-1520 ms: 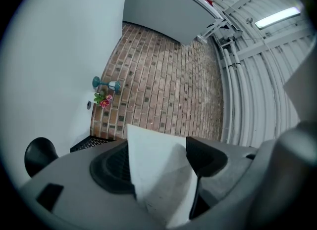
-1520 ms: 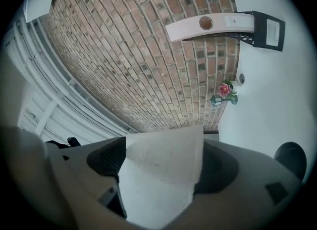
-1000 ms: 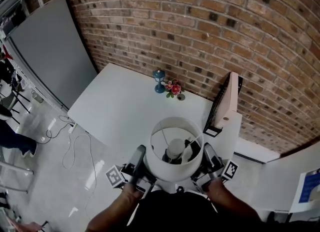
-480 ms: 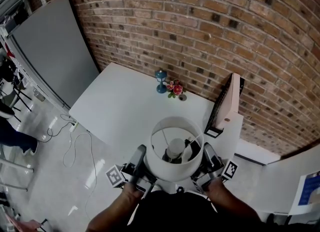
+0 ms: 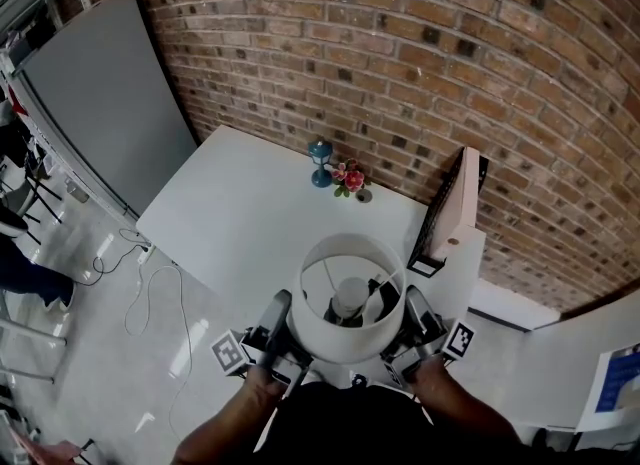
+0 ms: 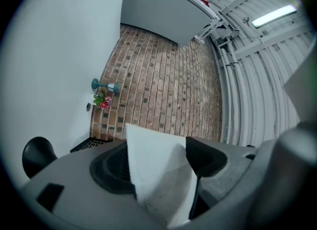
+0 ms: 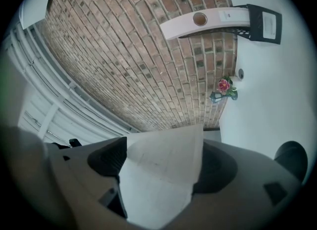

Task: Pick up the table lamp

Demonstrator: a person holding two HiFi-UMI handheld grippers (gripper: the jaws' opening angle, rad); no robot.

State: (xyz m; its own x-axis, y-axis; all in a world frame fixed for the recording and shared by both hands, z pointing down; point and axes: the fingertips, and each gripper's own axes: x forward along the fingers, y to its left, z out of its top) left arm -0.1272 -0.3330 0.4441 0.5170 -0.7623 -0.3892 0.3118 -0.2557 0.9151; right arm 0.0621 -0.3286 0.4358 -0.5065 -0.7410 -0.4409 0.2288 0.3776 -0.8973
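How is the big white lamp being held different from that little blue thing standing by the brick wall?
The white lamp has a wide round shade and looks far larger; the blue ornament is slim and small. The white lamp is clamped by its shade between the left tool and right tool, near the person; the blue ornament stands untouched by the brick wall, beside pink flowers. Both are upright.
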